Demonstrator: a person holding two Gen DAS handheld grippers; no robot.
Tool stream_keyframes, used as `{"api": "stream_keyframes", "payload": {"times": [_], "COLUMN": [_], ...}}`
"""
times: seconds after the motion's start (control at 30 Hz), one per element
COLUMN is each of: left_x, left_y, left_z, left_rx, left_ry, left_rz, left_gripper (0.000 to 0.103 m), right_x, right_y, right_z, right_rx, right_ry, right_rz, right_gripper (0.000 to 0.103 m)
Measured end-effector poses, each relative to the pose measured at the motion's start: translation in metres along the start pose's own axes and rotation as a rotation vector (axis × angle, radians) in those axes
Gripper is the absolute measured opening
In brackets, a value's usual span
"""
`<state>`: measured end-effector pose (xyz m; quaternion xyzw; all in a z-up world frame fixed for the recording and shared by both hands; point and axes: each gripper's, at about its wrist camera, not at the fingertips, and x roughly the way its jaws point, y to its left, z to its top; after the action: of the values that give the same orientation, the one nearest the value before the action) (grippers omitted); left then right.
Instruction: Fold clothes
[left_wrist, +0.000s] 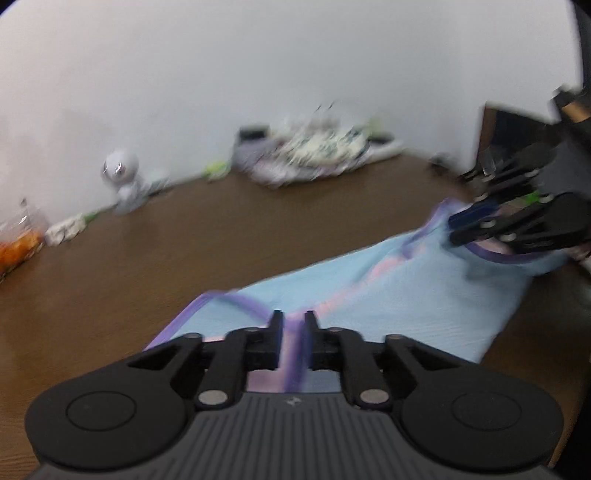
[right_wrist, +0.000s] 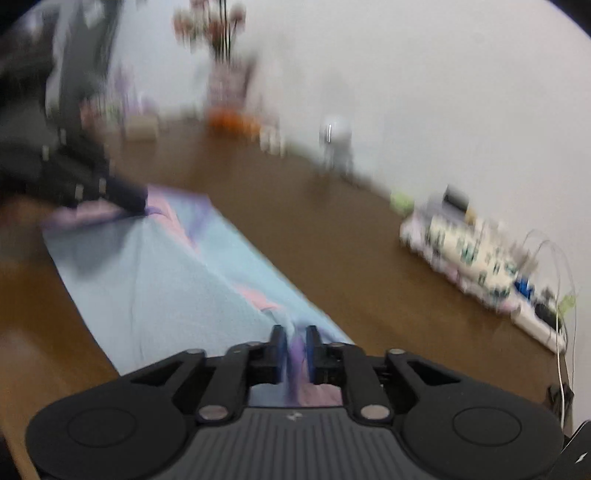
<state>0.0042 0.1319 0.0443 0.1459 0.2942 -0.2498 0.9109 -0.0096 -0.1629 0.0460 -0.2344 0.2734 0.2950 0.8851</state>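
Observation:
A light blue garment (left_wrist: 388, 291) with purple and pink trim lies stretched across the brown table (left_wrist: 166, 258). My left gripper (left_wrist: 293, 319) is shut on its purple edge at one end. My right gripper (right_wrist: 295, 334) is shut on the trim at the other end, and it shows in the left wrist view as the right gripper (left_wrist: 458, 225) at the far right. In the right wrist view the garment (right_wrist: 166, 280) runs back to the left gripper (right_wrist: 142, 205) at the upper left. Both views are blurred by motion.
A pile of patterned clothes (left_wrist: 317, 151) lies against the white wall. A small white round device (left_wrist: 120, 170) stands on the table, with an orange bag (left_wrist: 18, 247) at the left edge. A white power strip with cables (right_wrist: 539, 321) sits at the right.

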Motion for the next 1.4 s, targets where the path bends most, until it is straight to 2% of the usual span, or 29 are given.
{"api": "stream_keyframes", "payload": {"times": [0.03, 0.07, 0.1, 0.17, 0.23, 0.3, 0.4, 0.47, 0.53, 0.57, 0.6, 0.63, 0.7, 0.73, 0.8, 0.83, 0.93, 0.97, 1.03, 1.07, 1.1, 1.13, 1.2, 1.27, 1.33, 1.4], "left_x": [-0.006, -0.017, -0.030, -0.054, -0.069, -0.072, -0.062, -0.051, -0.041, -0.039, -0.039, -0.039, -0.041, -0.041, -0.041, -0.040, -0.043, -0.046, -0.053, -0.058, -0.062, -0.065, -0.067, -0.062, -0.050, -0.044], "left_y": [-0.001, -0.002, -0.001, 0.007, 0.009, 0.010, 0.009, 0.010, 0.014, 0.014, 0.015, 0.015, 0.020, 0.023, 0.031, 0.036, 0.041, 0.042, 0.044, 0.046, 0.049, 0.051, 0.056, 0.060, 0.056, 0.047], "left_z": [-0.004, -0.011, -0.020, -0.040, -0.057, -0.069, -0.077, -0.078, -0.081, -0.084, -0.086, -0.089, -0.093, -0.094, -0.096, -0.097, -0.096, -0.096, -0.097, -0.097, -0.096, -0.095, -0.088, -0.080, -0.071, -0.065], "left_rx": [0.007, 0.000, -0.027, -0.096, -0.144, -0.156, -0.149, -0.136, -0.128, -0.124, -0.115, -0.102, -0.096, -0.099, -0.111, -0.118, -0.125, -0.124, -0.129, -0.140, -0.149, -0.157, -0.184, -0.231, -0.236, -0.172], "left_ry": [-0.003, -0.022, -0.045, -0.065, -0.062, -0.040, 0.019, 0.055, 0.079, 0.088, 0.090, 0.086, 0.083, 0.082, 0.081, 0.080, 0.092, 0.095, 0.095, 0.087, 0.079, 0.068, 0.037, 0.000, 0.012, 0.053], "left_rz": [0.008, 0.014, 0.014, -0.016, -0.048, -0.059, -0.052, -0.040, -0.045, -0.049, -0.049, -0.044, -0.045, -0.042, -0.029, -0.021, -0.010, -0.010, -0.008, -0.007, -0.004, -0.001, -0.010, -0.055, -0.087, -0.082], "left_gripper": [0.038, 0.055, 0.066, 0.075, 0.081, 0.082, 0.082, 0.082, 0.082, 0.082, 0.082, 0.082, 0.082, 0.082, 0.082, 0.082, 0.082, 0.082, 0.082, 0.082, 0.082, 0.082, 0.083, 0.084, 0.084, 0.084], "right_x": [0.005, -0.004, -0.013, -0.030, -0.048, -0.066, -0.092, -0.082, -0.072, -0.071, -0.071, -0.071, -0.084, -0.090, -0.091, -0.091, -0.077, -0.080, -0.086, -0.093, -0.100, -0.103, -0.102, -0.086, -0.065, -0.042], "right_y": [-0.003, -0.008, -0.012, -0.021, -0.029, -0.038, -0.051, -0.051, -0.054, -0.058, -0.063, -0.067, -0.075, -0.083, -0.112, -0.127, -0.129, -0.126, -0.119, -0.116, -0.113, -0.109, -0.095, -0.077, -0.057, -0.047], "right_z": [0.002, -0.009, -0.020, -0.042, -0.064, -0.086, -0.118, -0.121, -0.121, -0.121, -0.121, -0.121, -0.123, -0.123, -0.124, -0.124, -0.124, -0.120, -0.112, -0.106, -0.100, -0.097, -0.085, -0.081, -0.083, -0.092], "right_rx": [-0.013, -0.015, -0.016, -0.020, -0.023, -0.026, -0.031, -0.042, -0.024, 0.015, 0.054, 0.093, 0.141, 0.170, 0.256, 0.298, 0.194, 0.170, 0.123, 0.112, 0.102, 0.103, 0.120, 0.115, 0.092, 0.085], "right_ry": [0.035, 0.038, 0.040, 0.044, 0.048, 0.052, 0.058, 0.079, 0.094, 0.101, 0.109, 0.116, 0.127, 0.126, 0.155, 0.171, 0.306, 0.295, 0.271, 0.224, 0.177, 0.138, 0.053, 0.007, 0.020, 0.079], "right_rz": [0.002, 0.023, 0.044, 0.086, 0.129, 0.171, 0.234, 0.192, 0.144, 0.188, 0.231, 0.275, 0.447, 0.505, 0.517, 0.521, 0.339, 0.330, 0.310, 0.289, 0.268, 0.259, 0.295, 0.349, 0.376, 0.371], "right_gripper": [0.018, 0.037, 0.064, 0.081, 0.081, 0.080, 0.072, 0.066, 0.043, 0.020, 0.002, 0.002, 0.002, 0.002, 0.002, 0.002, 0.015, 0.020, 0.036, 0.049, 0.052, 0.051, 0.051, 0.047, 0.043, 0.036]}}
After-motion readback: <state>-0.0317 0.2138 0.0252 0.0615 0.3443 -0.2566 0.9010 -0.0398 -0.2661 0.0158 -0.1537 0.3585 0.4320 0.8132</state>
